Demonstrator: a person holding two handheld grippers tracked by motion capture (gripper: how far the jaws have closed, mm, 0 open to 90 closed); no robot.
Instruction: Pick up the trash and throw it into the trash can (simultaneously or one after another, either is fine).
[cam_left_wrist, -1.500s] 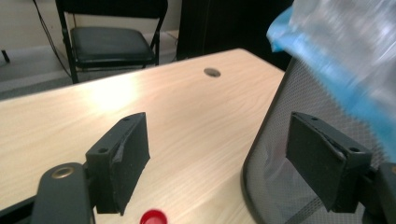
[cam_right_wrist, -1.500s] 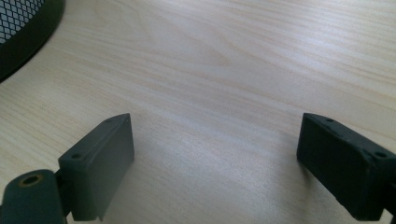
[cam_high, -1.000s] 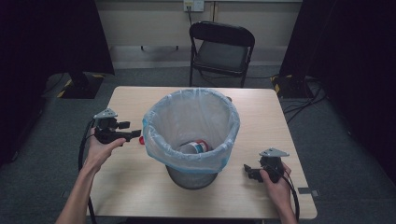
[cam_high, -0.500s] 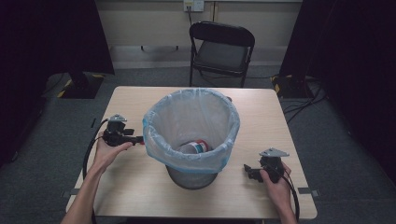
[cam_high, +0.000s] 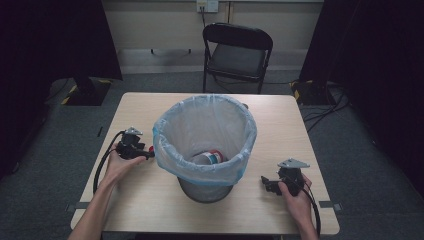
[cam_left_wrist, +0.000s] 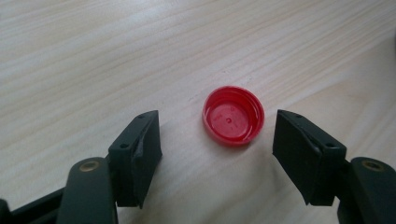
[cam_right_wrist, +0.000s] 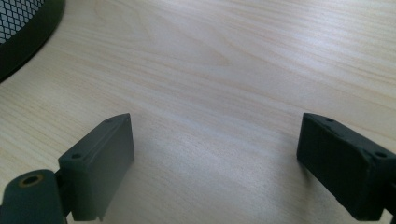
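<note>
A light wooden table (cam_high: 150, 200) is seen from above, with a mesh waste bin (cam_high: 205, 145) stood near its middle, somewhat toward the near edge. The bin is lined with a pale blue plastic bag (cam_high: 172, 125) folded over the rim. Inside, at the bottom, a can or jar with a red and blue band (cam_high: 210, 158) is lying; what it is exactly cannot be told.

The left gripper (cam_high: 146, 154) is held low over the table near the left edge, just beside the bin's left wall, by the person's left hand (cam_high: 118, 164). Its jaws are spread apart, as shown in the left gripper view (cam_left_wrist: 217, 140). A red bottle cap (cam_left_wrist: 233, 115) lies on the wood between them, open side up, touched by neither jaw and a little nearer the right-hand one. In the high view the cap (cam_high: 151, 149) is glimpsed as a small red spot at the gripper's tip, close to the bag.

The right gripper (cam_high: 266, 183) is held by the right hand (cam_high: 296, 200) near the near right corner of the table, to the right of the bin and apart from it. Its jaws are wide apart over bare wood in the right gripper view (cam_right_wrist: 215, 158), with nothing between them. The bin's black mesh base (cam_right_wrist: 23, 32) is seen at the upper left corner of that view.

A black folding chair (cam_high: 237, 55) is stood beyond the far edge of the table.
</note>
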